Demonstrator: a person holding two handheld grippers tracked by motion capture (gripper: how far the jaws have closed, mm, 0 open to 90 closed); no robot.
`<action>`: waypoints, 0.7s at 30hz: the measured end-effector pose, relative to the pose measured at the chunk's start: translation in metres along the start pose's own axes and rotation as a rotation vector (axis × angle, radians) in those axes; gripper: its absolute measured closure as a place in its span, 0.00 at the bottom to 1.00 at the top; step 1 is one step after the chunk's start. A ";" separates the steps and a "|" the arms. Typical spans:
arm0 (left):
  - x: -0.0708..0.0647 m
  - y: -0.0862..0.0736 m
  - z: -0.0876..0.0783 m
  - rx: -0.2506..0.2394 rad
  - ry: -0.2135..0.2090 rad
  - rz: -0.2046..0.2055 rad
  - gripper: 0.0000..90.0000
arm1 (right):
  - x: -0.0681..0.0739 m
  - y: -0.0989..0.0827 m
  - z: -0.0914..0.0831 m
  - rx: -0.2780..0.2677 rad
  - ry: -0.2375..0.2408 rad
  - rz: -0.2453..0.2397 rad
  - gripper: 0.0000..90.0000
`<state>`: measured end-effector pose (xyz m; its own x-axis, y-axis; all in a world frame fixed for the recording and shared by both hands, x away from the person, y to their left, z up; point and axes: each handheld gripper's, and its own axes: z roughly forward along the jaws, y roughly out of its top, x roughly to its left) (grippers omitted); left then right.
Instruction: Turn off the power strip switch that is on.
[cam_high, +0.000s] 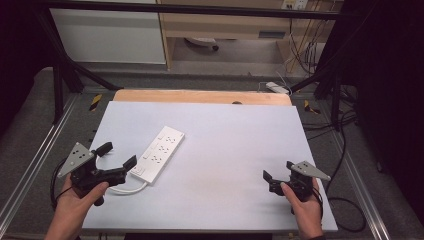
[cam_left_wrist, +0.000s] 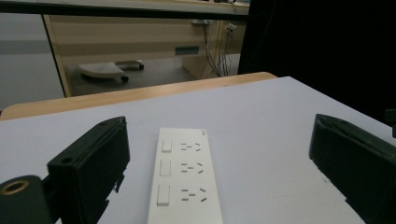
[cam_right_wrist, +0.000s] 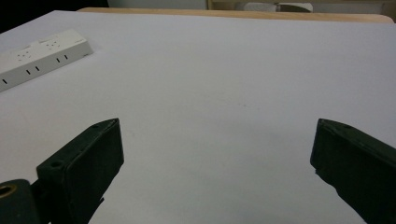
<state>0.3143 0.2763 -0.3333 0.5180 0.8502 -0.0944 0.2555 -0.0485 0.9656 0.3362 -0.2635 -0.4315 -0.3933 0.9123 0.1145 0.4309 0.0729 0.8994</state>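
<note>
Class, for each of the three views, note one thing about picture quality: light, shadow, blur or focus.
High view: even light on the white table, dark surround, faint shadows. Left gripper view: the power strip is fairly sharp, while the near jaws of the left gripper are soft. Right gripper view: the right gripper looks blurred at its edges and the tabletop shows no glare.

We are holding the right claw (cam_right_wrist: 217, 163) low over the bare middle of the white desk (cam_right_wrist: 233, 84), its two black jaws standing wide apart with nothing between them. A white power strip (cam_right_wrist: 39, 58) is lying near the desk's far left edge.
</note>
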 end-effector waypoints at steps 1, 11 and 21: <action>0.000 0.001 0.000 0.000 0.002 0.002 0.06 | 0.000 0.000 0.000 0.000 0.000 0.001 0.03; -0.002 0.013 0.004 -0.005 0.032 0.009 0.06 | 0.000 0.000 0.000 0.002 -0.001 0.004 0.03; -0.003 0.024 0.018 -0.002 0.022 -0.007 0.07 | -0.001 0.000 -0.001 -0.002 -0.001 0.009 0.03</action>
<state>0.3334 0.2636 -0.3138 0.4980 0.8619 -0.0954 0.2568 -0.0415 0.9656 0.3361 -0.2644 -0.4312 -0.3884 0.9135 0.1215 0.4327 0.0643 0.8992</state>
